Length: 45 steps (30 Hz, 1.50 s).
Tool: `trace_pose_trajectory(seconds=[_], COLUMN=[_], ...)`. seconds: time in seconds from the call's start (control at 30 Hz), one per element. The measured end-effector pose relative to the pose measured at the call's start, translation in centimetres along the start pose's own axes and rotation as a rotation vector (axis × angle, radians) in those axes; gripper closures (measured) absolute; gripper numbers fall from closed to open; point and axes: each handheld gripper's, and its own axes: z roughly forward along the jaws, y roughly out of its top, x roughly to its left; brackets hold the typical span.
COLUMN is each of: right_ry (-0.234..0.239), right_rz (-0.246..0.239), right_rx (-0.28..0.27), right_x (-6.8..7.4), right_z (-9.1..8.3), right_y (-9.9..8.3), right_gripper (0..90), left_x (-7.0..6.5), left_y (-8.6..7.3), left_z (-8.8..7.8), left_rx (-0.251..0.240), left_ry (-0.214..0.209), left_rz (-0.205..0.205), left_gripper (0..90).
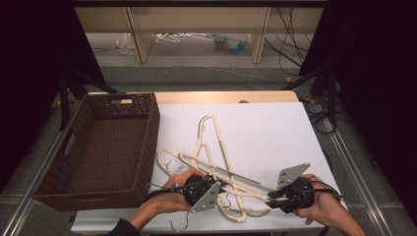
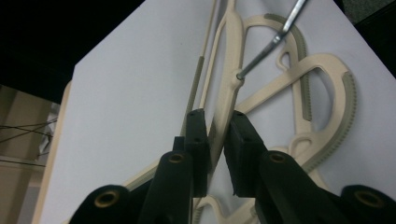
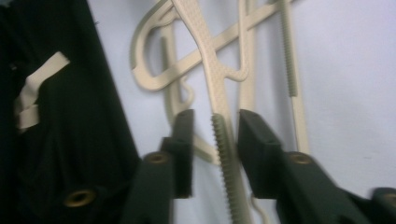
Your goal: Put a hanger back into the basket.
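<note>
While several cream plastic hangers [image 1: 216, 162] lie tangled on the white bench [image 1: 275, 132], I have both tools down in the pile near its front edge. My left tool [image 1: 219, 186] is pinched onto the neck of one hanger [image 2: 229, 93], with the pads tight against the thin plastic on both sides, just below where its metal hook [image 2: 271, 44] is set. My right tool [image 1: 271, 195] stands apart around a ribbed hanger arm [image 3: 224, 154]; that arm runs between the pads, but I see a gap on each side, so it is not gripped. A brown wicker basket [image 1: 147, 142] sits to the left, touching the bench edge, and looks like the natural destination.

To do this well, I would keep the left grip firm and lift slowly, since the arms cross and loop through each other. I would use the right tool to hold the neighbouring hanger down or steer it clear, watching that the metal hook does not snag.
</note>
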Motion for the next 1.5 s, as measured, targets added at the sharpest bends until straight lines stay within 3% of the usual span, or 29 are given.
trace_pose_trajectory(seconds=[0.1,0.13,0.17,0.23,0.27,0.3,0.33,0.37,0.47,0.5,0.57,0.6,0.63,0.73,0.93,1.03,1.1,1.17,1.3,1.33,1.37,1.47,1.5], right_ry=[-0.065,-0.126,-0.156,-0.178,-0.2,-0.2,-0.234,-0.234,-0.277,-0.277,-0.281,-0.278,-0.278,-0.27,-0.244,-0.237,-0.242,-0.225,-0.224,-0.223,-0.223,-0.21,-0.21], right_rz=[0.034,0.06,0.082,0.106,0.104,0.104,0.14,0.14,0.15,0.15,0.147,0.133,0.133,0.122,0.112,0.108,0.11,0.124,0.127,0.13,0.13,0.126,0.126], right_rx=[-0.073,-0.141,-0.17,-0.205,-0.241,-0.241,-0.3,-0.3,-0.388,-0.388,-0.406,-0.409,-0.409,-0.416,-0.416,-0.413,-0.413,-0.406,-0.39,-0.389,-0.389,-0.376,-0.376], right_x=[-0.2,-0.5,-0.7,-0.9,-1.1,-1.1,-0.9,-0.9,-0.5,-0.5,-0.2,0.2,0.2,0.8,1.2,1.4,1.5,1.8,2.0,2.0,2.0,2.1,2.1], right_z=[-1.0,-1.7,-2.0,-2.6,-2.8,-2.8,-3.5,-3.5,-4.2,-4.2,-4.4,-4.2,-4.2,-3.9,-3.0,-2.5,-2.0,-1.1,-0.2,-0.1,-0.1,0.5,0.5], right_y=[0.3,0.4,0.4,0.4,0.5,0.5,0.7,0.7,1.2,1.2,1.4,1.6,1.6,1.9,2.0,1.8,1.6,1.4,1.1,1.0,1.0,0.9,0.9], right_gripper=[51.3,45.0,42.1,39.0,37.6,37.6,35.7,35.7,34.7,34.7,34.4,34.4,34.4,34.7,33.9,32.0,30.0,27.3,25.1,25.2,25.2,25.3,25.3], left_x=[0.3,0.6,0.9,1.1,1.4,1.4,1.6,1.8,2.9,2.9,3.5,4.1,4.1,4.8,5.9,6.3,6.6,7.3,8.4,9.1,9.1,10.6,10.6], left_y=[0.5,0.8,0.9,1.0,1.0,1.0,1.0,1.0,0.9,0.9,0.9,0.7,0.7,0.6,1.1,1.4,1.4,1.3,1.2,1.1,1.1,1.1,1.1], left_z=[-0.2,-0.6,-0.8,-1.0,-1.4,-1.4,-1.6,-1.7,-2.7,-2.7,-3.3,-4.0,-4.0,-4.9,-7.0,-7.9,-8.5,-9.3,-10.5,-11.4,-11.4,-13.7,-13.7], left_rx=[0.014,0.013,0.01,0.006,0.015,0.015,0.024,0.027,0.044,0.044,0.039,0.02,0.02,0.005,-0.004,0.022,0.009,-0.029,-0.057,-0.07,-0.07,-0.078,-0.078], left_ry=[0.041,0.06,0.068,0.073,0.097,0.097,0.111,0.11,0.143,0.143,0.158,0.179,0.179,0.211,0.227,0.24,0.233,0.24,0.245,0.246,0.246,0.252,0.252], left_rz=[0.016,0.009,-0.015,-0.028,-0.039,-0.039,-0.05,-0.067,-0.146,-0.146,-0.205,-0.269,-0.269,-0.36,-0.493,-0.526,-0.582,-0.671,-0.723,-0.763,-0.763,-0.833,-0.833], left_gripper=[83.3,85.4,85.7,85.7,85.7,85.7,85.7,85.7,85.7,85.7,85.7,85.7,85.7,85.6,85.7,85.7,85.7,85.7,85.8,85.7,85.7,85.8,85.8])
